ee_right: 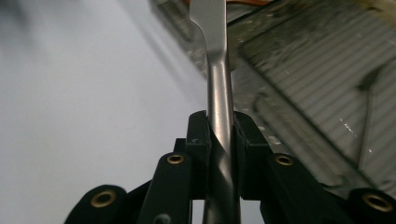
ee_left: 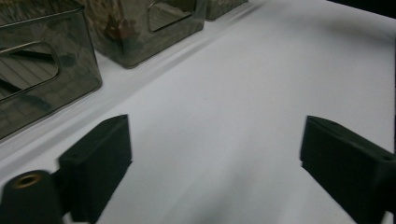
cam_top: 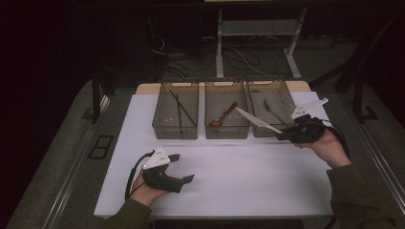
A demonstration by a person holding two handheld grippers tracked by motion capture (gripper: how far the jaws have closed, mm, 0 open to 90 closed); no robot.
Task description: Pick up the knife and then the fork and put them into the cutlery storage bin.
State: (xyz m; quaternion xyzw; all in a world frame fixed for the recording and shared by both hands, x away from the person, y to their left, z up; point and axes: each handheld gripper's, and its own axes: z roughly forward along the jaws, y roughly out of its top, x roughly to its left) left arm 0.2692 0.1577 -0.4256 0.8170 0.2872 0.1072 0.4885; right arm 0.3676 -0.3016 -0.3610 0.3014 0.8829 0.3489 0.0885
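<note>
Gripping knife point(ee_right: 219, 116) | right gripper point(ee_right: 220, 128) clamped on handle | over right bin point(cam_top: 282, 98)

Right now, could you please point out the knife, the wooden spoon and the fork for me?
knife point(cam_top: 255, 119): high view, middle of the blade.
wooden spoon point(cam_top: 216, 122): high view, its bowl, in the middle bin.
fork point(cam_top: 267, 104): high view, its tines, in the right bin.

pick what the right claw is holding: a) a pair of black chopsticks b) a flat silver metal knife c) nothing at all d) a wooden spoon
b: in the right gripper view the right claw is clamped on the handle of a flat silver metal knife, and in the high view its blade points toward the middle clear plastic bin, above the right bin's near-left corner.
</note>
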